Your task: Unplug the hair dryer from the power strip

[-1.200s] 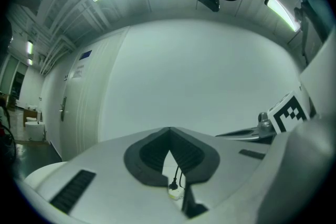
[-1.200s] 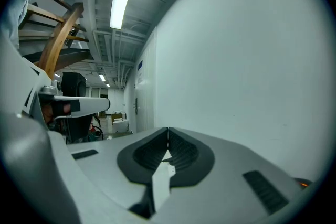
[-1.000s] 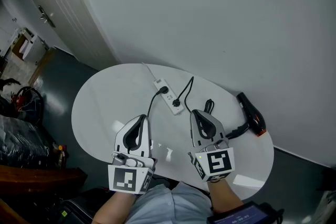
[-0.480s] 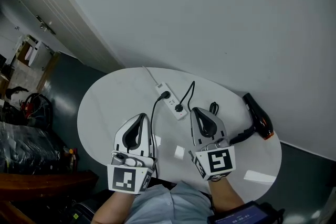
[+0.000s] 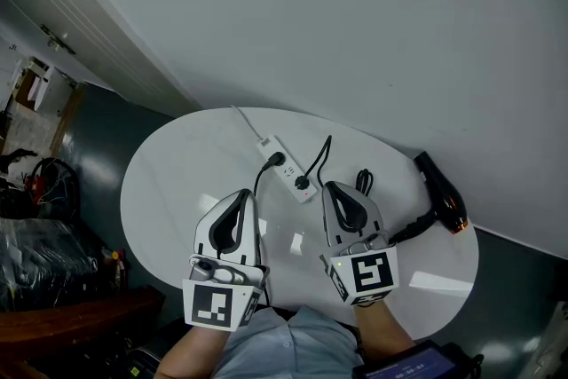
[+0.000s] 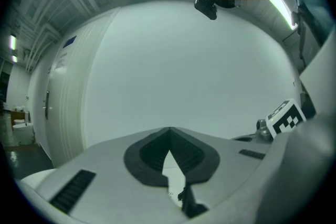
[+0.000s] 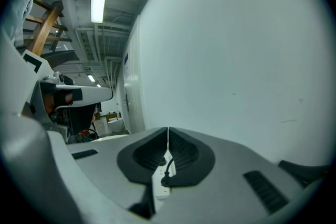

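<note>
A white power strip [image 5: 282,166] lies on the far middle of the white oval table [image 5: 169,182], with two black plugs in it. The black hair dryer [image 5: 441,191] lies at the table's right edge. Its cord coils [image 5: 362,183] and leads to the nearer plug [image 5: 303,184]. My left gripper [image 5: 241,196] is shut and empty, hovering short of the strip on its left. Beside it, my right gripper [image 5: 332,190] is also shut and empty, just right of the nearer plug. The right gripper view shows the strip [image 7: 159,190] and a plug [image 7: 165,181] below the closed jaws [image 7: 168,132].
A second black cable runs from the farther plug [image 5: 274,160] toward the near table edge, passing by my left gripper. A thin white lead leaves the strip's far end [image 5: 247,122]. A white wall stands right behind the table. Dark clutter sits on the floor at the left [image 5: 35,226].
Both grippers have edged forward and a little lower over the table toward the power strip. Both stayed shut. The head view has swung slightly.
</note>
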`<state>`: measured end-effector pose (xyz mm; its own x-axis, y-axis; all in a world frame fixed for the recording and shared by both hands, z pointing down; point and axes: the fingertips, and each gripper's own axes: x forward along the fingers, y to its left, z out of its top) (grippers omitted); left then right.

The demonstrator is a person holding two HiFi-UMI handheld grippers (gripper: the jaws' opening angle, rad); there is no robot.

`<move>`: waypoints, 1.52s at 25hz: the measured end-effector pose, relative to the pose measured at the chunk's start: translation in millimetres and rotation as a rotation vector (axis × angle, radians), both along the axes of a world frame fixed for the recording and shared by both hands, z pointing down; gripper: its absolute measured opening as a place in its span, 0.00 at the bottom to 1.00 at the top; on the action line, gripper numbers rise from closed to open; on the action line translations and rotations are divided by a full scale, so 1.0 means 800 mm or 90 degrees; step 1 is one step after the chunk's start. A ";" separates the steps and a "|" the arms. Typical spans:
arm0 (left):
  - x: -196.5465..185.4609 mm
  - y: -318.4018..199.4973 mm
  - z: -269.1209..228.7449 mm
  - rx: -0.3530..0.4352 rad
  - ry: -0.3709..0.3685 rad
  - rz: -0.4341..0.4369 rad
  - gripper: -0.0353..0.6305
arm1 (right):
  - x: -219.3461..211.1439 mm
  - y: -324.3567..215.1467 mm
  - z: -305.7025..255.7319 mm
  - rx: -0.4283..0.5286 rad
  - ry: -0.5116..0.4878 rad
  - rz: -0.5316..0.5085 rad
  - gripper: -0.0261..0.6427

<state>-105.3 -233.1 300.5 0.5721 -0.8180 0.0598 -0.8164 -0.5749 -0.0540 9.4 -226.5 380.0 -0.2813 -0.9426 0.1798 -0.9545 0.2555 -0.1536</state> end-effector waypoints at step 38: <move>0.007 -0.073 0.184 -0.248 0.033 0.083 0.05 | -0.062 -0.069 0.164 -0.147 0.065 -0.004 0.11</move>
<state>-99.3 -291.5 447.4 0.6792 -0.6606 0.3199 -0.7318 -0.6425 0.2271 -40.4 -281.6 511.5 -0.2565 -0.8717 0.4175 -0.9666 0.2312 -0.1111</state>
